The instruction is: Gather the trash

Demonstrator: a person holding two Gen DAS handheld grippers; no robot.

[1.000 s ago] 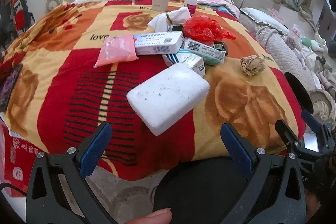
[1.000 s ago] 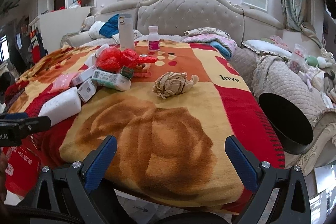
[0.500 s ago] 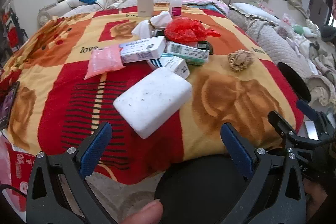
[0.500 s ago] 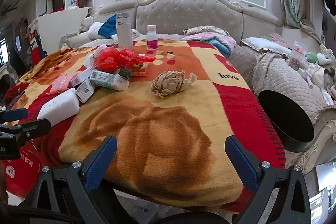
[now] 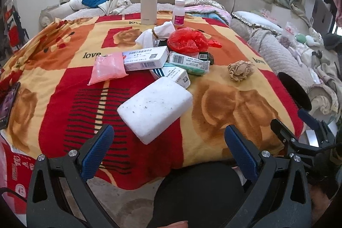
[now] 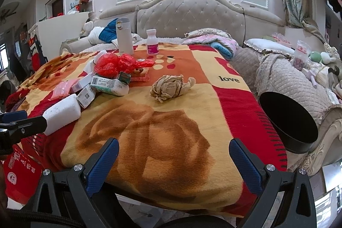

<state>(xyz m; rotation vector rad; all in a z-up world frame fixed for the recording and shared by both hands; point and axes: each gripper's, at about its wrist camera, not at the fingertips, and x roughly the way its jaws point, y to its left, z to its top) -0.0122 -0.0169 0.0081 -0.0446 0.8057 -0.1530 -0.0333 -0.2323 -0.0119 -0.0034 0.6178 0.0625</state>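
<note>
Change: left gripper [image 5: 168,140] has drawn slightly nearer the foam.
Left gripper: spread wide, empty.
Right gripper [image 6: 174,155]: spread wide, empty.
Near: white rectangular foam block [image 5: 155,109].
Right, farther: crumpled brown paper ball [image 6: 168,88].
Far: red plastic bag [image 5: 188,41].

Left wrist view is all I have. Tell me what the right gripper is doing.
Observer: The right gripper hangs over the near edge of the blanket, jaws wide open and empty.
Operator: Report the bin.
Observer: The black bin sits off the blanket's right edge, mouth tilted toward the gripper. The inside is too dark to read.
Operator: Check behind the red bag.
Observer: A flat pinkish packet lies on the blanket just beyond the red bag.
</note>
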